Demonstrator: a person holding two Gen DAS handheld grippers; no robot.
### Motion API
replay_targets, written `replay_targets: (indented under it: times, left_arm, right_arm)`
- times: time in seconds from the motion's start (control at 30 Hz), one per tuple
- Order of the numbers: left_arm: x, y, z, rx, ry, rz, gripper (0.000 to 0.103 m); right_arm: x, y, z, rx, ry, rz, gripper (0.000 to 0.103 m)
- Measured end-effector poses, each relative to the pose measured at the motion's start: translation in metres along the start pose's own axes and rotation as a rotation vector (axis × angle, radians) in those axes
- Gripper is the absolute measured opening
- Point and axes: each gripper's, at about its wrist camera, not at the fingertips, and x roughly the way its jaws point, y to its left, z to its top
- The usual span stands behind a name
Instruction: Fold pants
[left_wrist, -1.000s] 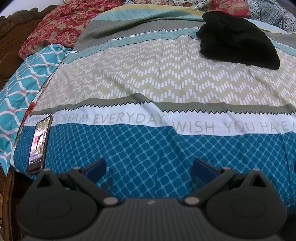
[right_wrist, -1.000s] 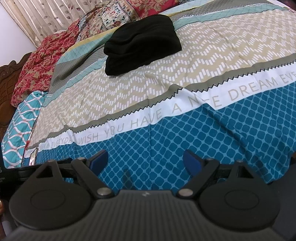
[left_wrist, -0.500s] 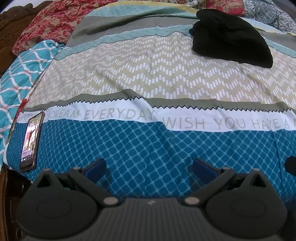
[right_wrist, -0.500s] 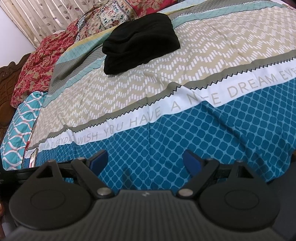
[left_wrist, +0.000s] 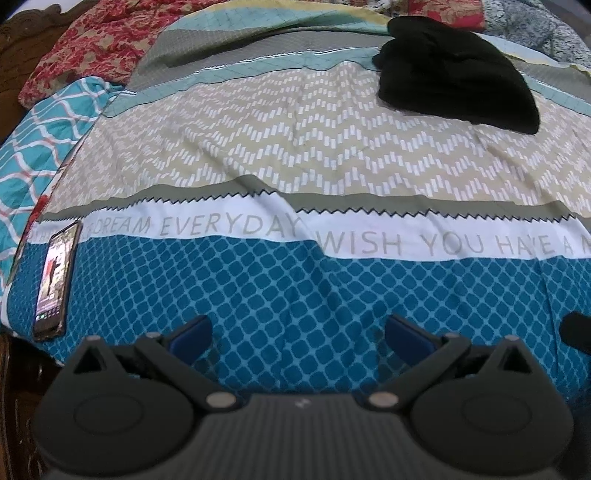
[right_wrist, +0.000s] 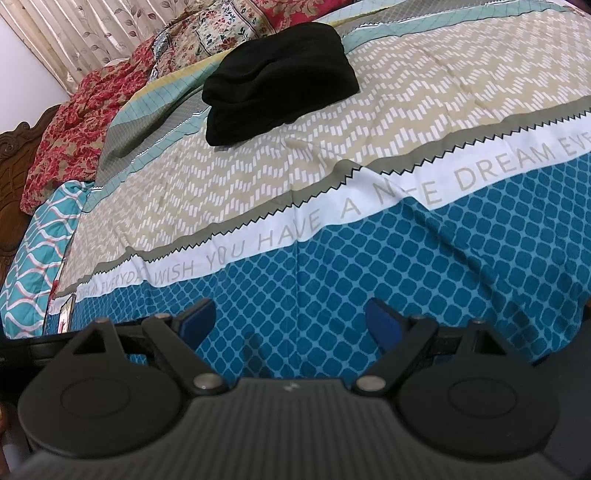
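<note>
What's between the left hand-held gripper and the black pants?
Only bedsheet: nothing lies between the open left hand-held gripper and the black pants. The left wrist view shows it.

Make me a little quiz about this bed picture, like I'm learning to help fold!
1. True or false: the left claw is shut on the black pants.
2. What lies at the bed's left edge? A) a phone B) a book C) a cup
3. Fill in: the pants sit bunched on the ____ zigzag band of the bedsheet.

Key:
1. False; both the left claw and the right claw are open and empty, near the blue band.
2. A, the phone.
3. Beige.
</note>
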Motion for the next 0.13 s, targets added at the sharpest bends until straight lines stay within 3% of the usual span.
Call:
replay_targets:
  times: [0.13]
  left_arm:
    - [-0.0024,-0.0035,-0.0008,0.013,-0.012,-0.016,0.103]
  right_arm:
    - [-0.0012,0.0012,0.0001,-0.011,-0.011,-0.004,0.090]
